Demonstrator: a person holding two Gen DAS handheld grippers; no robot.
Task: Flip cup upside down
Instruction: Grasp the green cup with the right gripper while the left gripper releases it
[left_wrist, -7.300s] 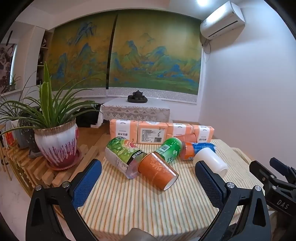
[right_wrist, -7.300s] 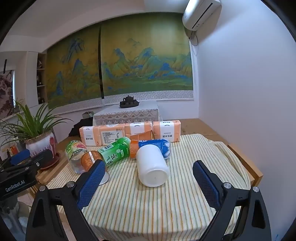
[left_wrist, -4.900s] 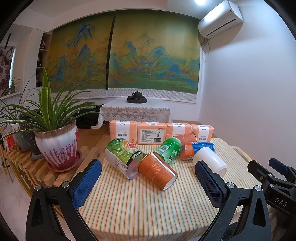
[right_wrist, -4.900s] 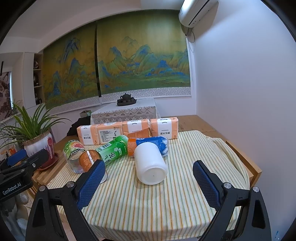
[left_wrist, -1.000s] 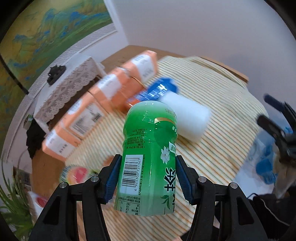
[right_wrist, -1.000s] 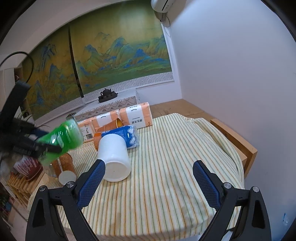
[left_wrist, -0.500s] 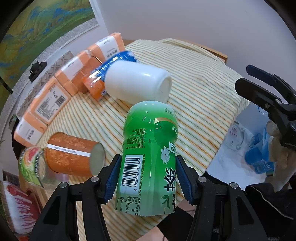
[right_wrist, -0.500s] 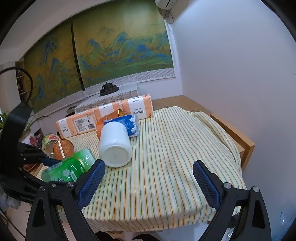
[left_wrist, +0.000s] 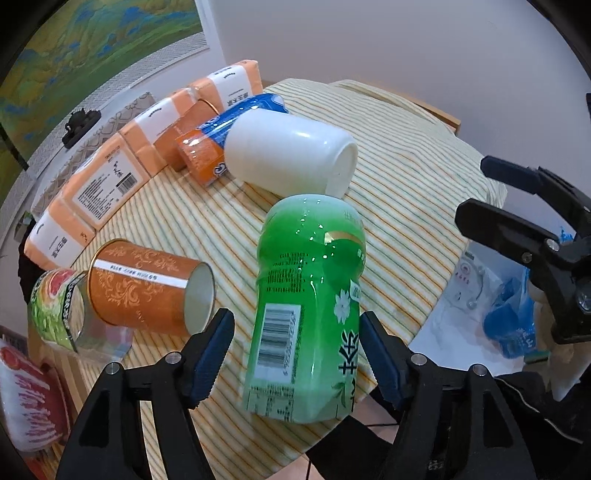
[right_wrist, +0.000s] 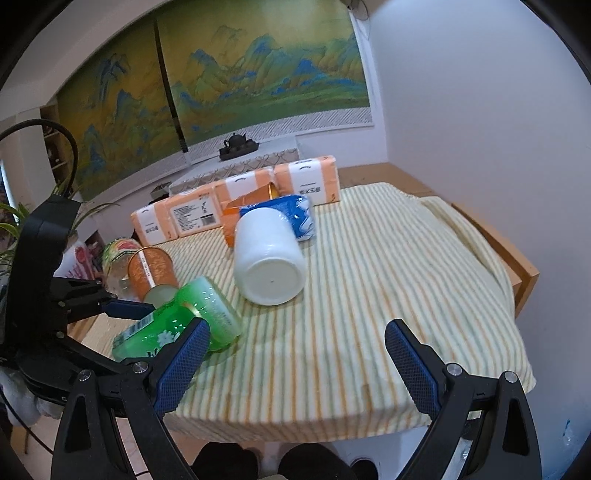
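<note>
Five cups (left_wrist: 310, 306); four packs (left_wrist: 99, 184)

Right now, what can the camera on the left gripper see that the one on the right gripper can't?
Only the left wrist view shows the barcode side of the green cup between the open left gripper fingers, the open mouth of the orange cup, and the right gripper from the side.

Only the right wrist view shows the flat base of the white cup, the landscape painting in full, the teapot and the right gripper fingers spread wide with nothing between them.

Both show the striped tablecloth, the orange packages and all three cups.
</note>
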